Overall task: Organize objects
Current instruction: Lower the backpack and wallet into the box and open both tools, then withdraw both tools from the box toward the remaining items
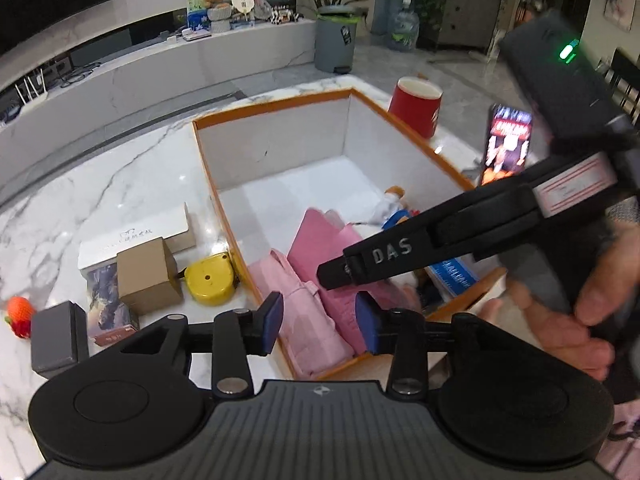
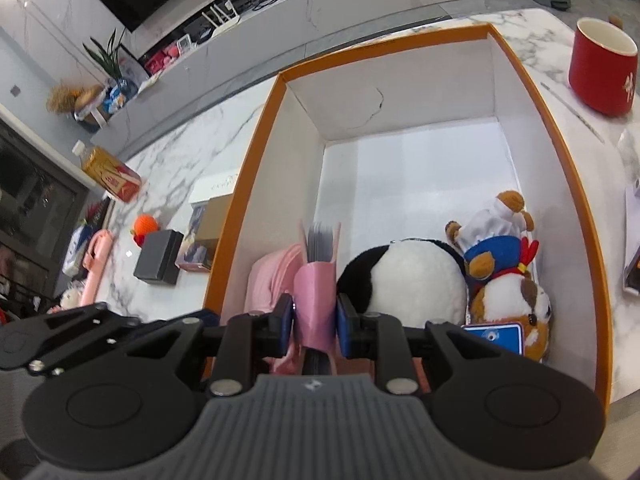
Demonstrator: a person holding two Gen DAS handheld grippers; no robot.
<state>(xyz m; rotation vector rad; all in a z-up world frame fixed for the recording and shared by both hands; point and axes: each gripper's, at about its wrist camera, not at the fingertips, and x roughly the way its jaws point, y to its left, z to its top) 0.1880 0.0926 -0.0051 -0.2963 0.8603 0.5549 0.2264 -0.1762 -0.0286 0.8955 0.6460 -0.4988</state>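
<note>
Pink and upright, a card folder (image 2: 316, 276) sits pinched between the blue pads of the right gripper (image 2: 315, 326) inside the orange-rimmed box (image 2: 256, 152) on a marble table (image 1: 100, 184). Just right of those fingers lie a panda plush (image 2: 404, 280) and a chef-hatted toy dog (image 2: 504, 280) (its blue tag facing the camera). The left gripper (image 1: 320, 322) hovers over the box's near edge, jaws apart and holding nothing, a yellow tape measure (image 1: 210, 282) to its left on the table.
</note>
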